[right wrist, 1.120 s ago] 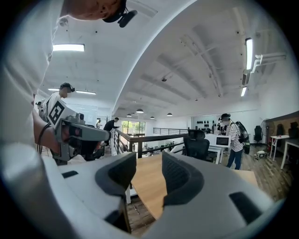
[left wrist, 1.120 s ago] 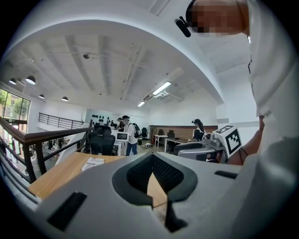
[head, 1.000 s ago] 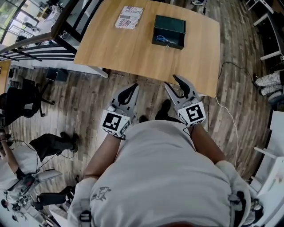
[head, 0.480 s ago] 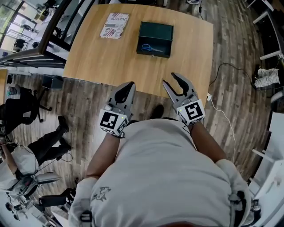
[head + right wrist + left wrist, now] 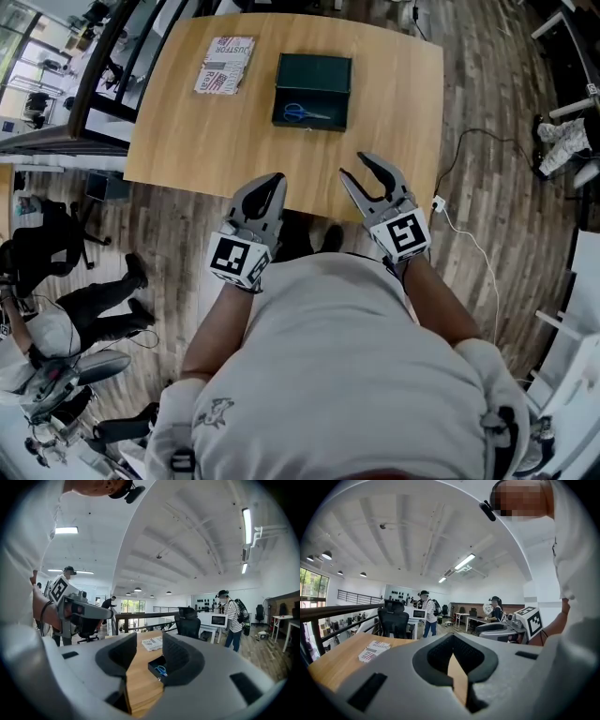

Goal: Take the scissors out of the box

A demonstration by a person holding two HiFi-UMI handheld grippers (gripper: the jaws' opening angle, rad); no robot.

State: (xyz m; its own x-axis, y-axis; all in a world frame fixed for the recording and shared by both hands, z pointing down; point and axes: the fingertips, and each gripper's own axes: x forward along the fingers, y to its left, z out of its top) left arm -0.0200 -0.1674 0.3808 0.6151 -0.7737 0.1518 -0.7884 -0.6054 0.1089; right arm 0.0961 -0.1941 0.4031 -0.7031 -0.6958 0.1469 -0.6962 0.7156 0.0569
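- The left gripper (image 5: pixel 272 180) was held with its jaws drawn together and nothing between them.
- The right gripper (image 5: pixel 354 167) had its jaws well apart and was likewise empty.
- Both hung at the near edge of the table (image 5: pixel 187 141), well apart from the work.
- The scissors (image 5: pixel 305 112), blue-handled, lay flat inside the open dark box (image 5: pixel 319 75) toward the table's far side. A printed booklet (image 5: pixel 226 65) lay near it on the left.
- Judgement: the step in hand was the approach, with no grasp yet made.
- The right gripper view already sighted the box between its jaws. The next move would call for carrying that gripper forward and down over the box wall to close across the scissors.
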